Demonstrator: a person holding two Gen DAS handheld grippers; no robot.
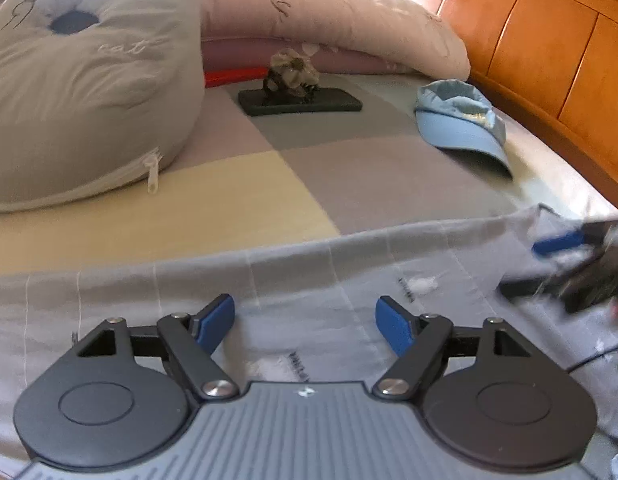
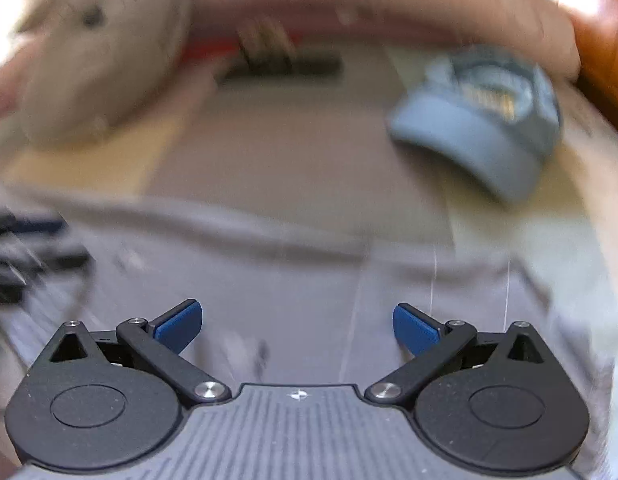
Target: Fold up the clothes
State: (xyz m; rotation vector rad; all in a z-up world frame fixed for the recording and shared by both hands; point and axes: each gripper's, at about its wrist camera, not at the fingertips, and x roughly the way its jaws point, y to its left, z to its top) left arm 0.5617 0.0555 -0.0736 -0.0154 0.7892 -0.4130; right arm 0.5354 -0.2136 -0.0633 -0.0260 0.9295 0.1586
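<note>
A grey garment (image 1: 309, 276) with thin white stripes lies spread flat across the near part of the bed. My left gripper (image 1: 305, 322) hovers over it, open, with nothing between its blue pads. At the right edge of the left wrist view the right gripper (image 1: 565, 256) shows blurred above the cloth's far right corner. The right wrist view is blurred by motion; there my right gripper (image 2: 297, 328) stands wide open over the same grey garment (image 2: 293, 280), with nothing between its fingers. The left gripper (image 2: 21, 256) appears as a dark smear at that view's left edge.
A light blue cap (image 1: 461, 120) lies on the checked bedsheet (image 1: 349, 168) beyond the garment. Further back lie a dark phone (image 1: 301, 102) with a hair scrunchie on it, a grey cat pillow (image 1: 81, 92), a pink pillow (image 1: 341, 16) and an orange wooden headboard (image 1: 549, 48).
</note>
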